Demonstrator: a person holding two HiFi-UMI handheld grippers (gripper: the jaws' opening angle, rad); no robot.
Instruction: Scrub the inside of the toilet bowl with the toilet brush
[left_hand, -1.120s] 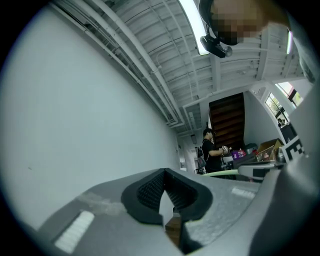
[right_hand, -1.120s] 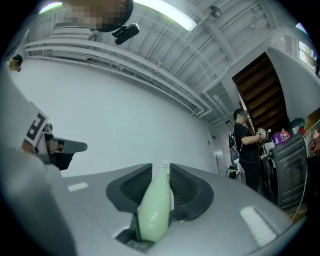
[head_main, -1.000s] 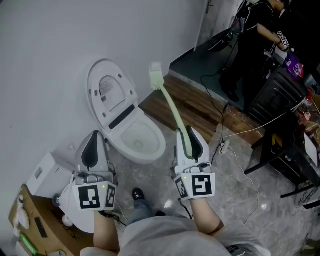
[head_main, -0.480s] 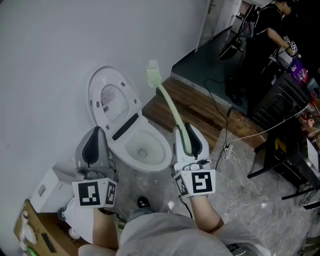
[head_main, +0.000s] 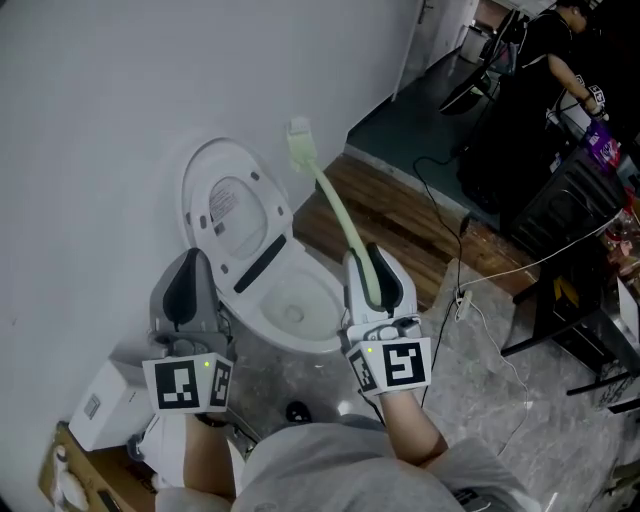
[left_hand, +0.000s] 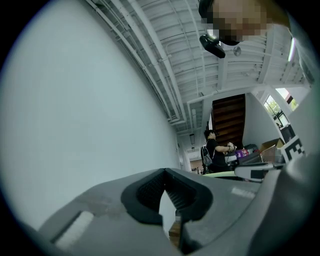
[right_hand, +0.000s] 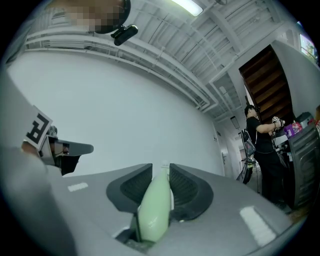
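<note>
Your right tool (head_main: 374, 268) is clamped on the pale green handle of the toilet brush (head_main: 337, 208). In the right gripper view the handle (right_hand: 152, 210) sits squarely between the two dark pads with both pressing on it. From that grip the brush slants up and to the left. Its pale bristle head (head_main: 298, 142) is in the air in front of the white wall (head_main: 110, 90), beside the upper right edge of the raised lid (head_main: 228, 205) and clear of the bowl. The toilet bowl (head_main: 322, 288) stands open below and between your two tools, its lid tipped back against the wall and its rim just left of your right tool. Your left tool (head_main: 188, 268) hangs at the bowl's left side. In the left gripper view its jaws (left_hand: 165, 181) meet at the tips with nothing held between them. A white box (head_main: 98, 418) lies on the floor at your lower left. Beyond the toilet runs a strip of wooden flooring (head_main: 400, 215), and a cable (head_main: 485, 325) trails across the stone floor to your right. A person in dark clothes (head_main: 560, 70) stands well apart at the far right.
</note>
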